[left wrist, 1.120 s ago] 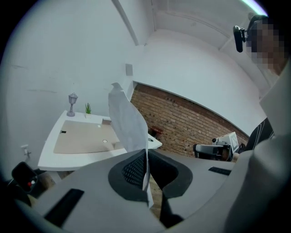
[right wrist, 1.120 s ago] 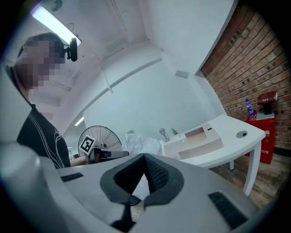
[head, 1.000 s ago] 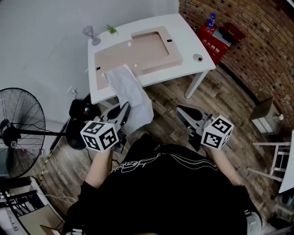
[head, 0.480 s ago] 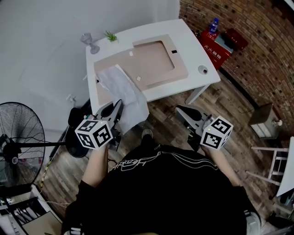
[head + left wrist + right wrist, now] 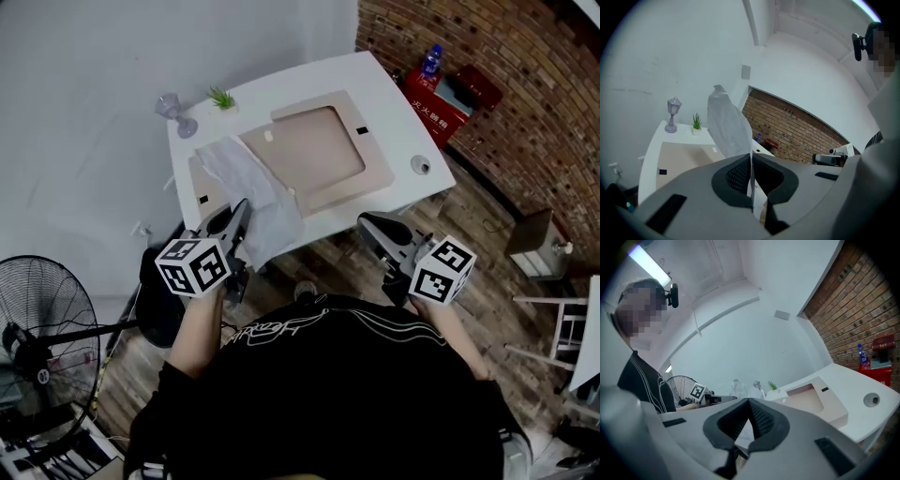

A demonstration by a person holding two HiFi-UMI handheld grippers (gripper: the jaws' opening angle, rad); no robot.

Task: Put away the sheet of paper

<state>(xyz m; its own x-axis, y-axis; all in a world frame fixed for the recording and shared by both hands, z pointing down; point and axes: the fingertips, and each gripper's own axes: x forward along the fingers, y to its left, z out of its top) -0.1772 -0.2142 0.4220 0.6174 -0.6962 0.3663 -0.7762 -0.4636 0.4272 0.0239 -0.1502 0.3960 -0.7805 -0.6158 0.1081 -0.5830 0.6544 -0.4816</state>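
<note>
left hand-held gripper (image 5: 751,159): clamped on paper (image 5: 251,187) | right hand-held gripper (image 5: 749,401): closed, empty | paper: long axis runs up-frame from left jaws, draped over counter (image 5: 398,112) left end, beside tray (image 5: 314,150) | nearer: left hand

light: even, bright (ceiling tube (image 5: 649,266)) | edges: fisheye-warped, dark corners | focus: sharp
</note>
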